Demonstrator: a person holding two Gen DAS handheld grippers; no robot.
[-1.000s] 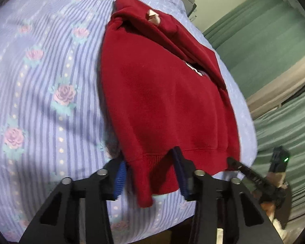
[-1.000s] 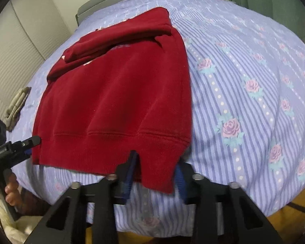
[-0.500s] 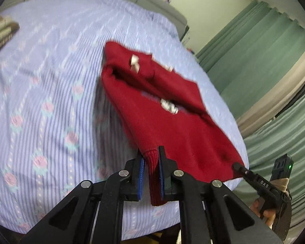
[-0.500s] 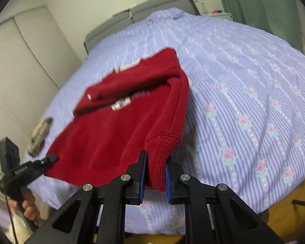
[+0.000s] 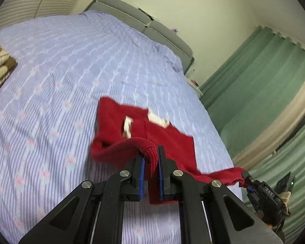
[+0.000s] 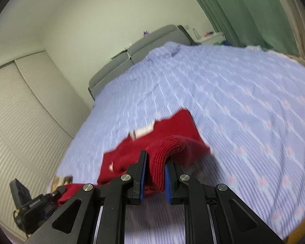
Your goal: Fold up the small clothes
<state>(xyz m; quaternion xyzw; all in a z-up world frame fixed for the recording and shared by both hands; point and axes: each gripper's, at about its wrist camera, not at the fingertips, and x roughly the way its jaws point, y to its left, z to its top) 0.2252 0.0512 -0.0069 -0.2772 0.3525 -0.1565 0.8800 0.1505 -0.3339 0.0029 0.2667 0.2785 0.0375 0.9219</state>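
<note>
Hem corners of the red sweater (image 5: 164, 140) are clenched by left gripper (image 5: 150, 174) and right gripper (image 6: 155, 180), lifted at lower centre for folding.

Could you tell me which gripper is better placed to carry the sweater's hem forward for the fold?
Neither alone: the left gripper and right gripper each clamp a ribbed hem corner of the red sweater, lifted level, so both should travel together.

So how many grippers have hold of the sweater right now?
2. The left gripper pinches one corner of the red sweater's ribbed hem; the right gripper pinches the other.
</note>
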